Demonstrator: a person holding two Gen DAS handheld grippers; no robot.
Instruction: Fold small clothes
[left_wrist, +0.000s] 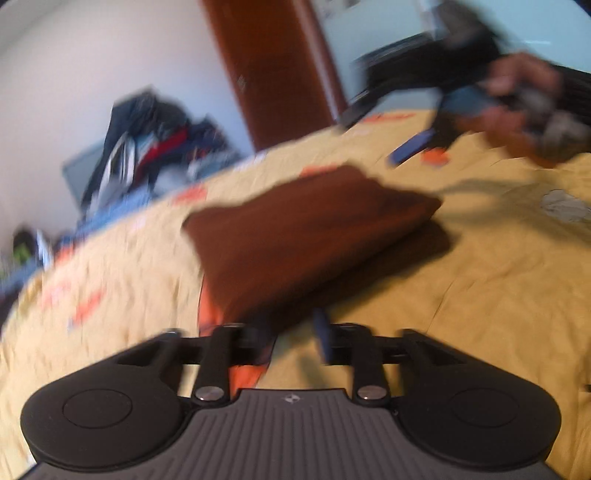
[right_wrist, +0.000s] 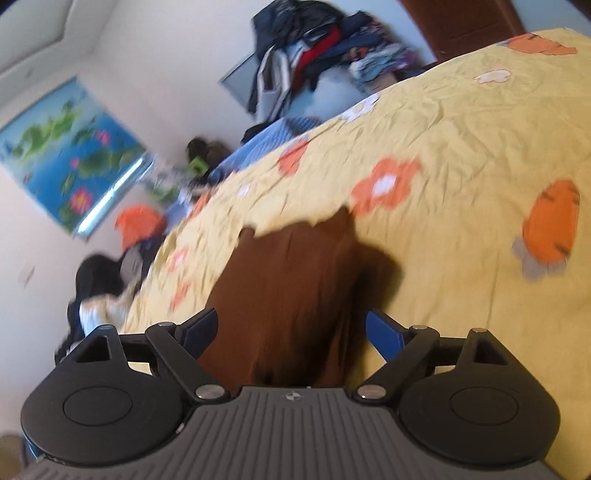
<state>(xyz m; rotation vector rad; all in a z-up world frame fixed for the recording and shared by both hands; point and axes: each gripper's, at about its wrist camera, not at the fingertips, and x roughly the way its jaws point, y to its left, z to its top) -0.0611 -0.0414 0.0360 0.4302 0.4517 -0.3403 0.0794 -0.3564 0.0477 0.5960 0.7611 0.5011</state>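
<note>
Brown cloth (left_wrist: 310, 236), folded into a thick rectangle, is lying on the yellow flowered bedspread (left_wrist: 480, 295), and I am holding both grippers around it. My left gripper (left_wrist: 291, 336) is sitting at its near corner with the fingers spread apart; the blur there is heavy, so I cannot say for sure whether one finger is touching the fabric. My right gripper (right_wrist: 291, 328) is hanging over the cloth (right_wrist: 295, 295) with its blue fingers (right_wrist: 384, 332) wide apart, one on each side of the cloth and gripping nothing. From the left wrist, the cloth's far edge is running diagonally, and bare bedspread is stretching out to the right of it and toward me. From the right wrist, the cloth's far edge looks ragged against the bedspread (right_wrist: 461, 147), which is lying open beyond and to the right. A pile of clothes (right_wrist: 314, 48) is sitting well apart, past the bed's far edge
</note>
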